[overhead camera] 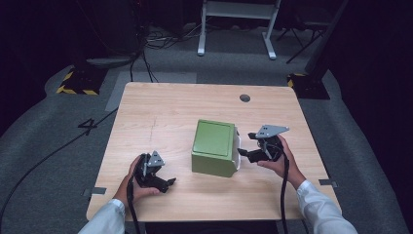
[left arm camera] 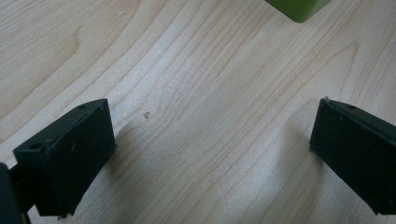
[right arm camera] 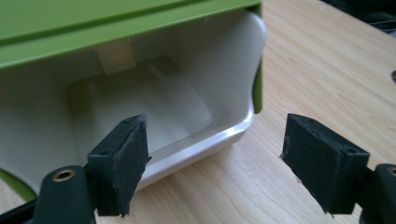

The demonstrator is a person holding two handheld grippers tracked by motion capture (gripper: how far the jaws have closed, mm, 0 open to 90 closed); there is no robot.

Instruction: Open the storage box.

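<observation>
With its fingers wide at the white drawer [right arm camera: 140, 107], the right gripper [overhead camera: 242, 152] may push the green box [overhead camera: 214, 147] left; left gripper [overhead camera: 168, 183] also wide.

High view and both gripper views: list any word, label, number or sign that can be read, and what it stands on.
"4": a dark mark on the grey floor, left of the table.
Yellow and black hazard stripes, no words: on the stand bases at and.
Green box: no lettering visible on lid, sides or white drawer.
Grippers and table: no readable text.
</observation>
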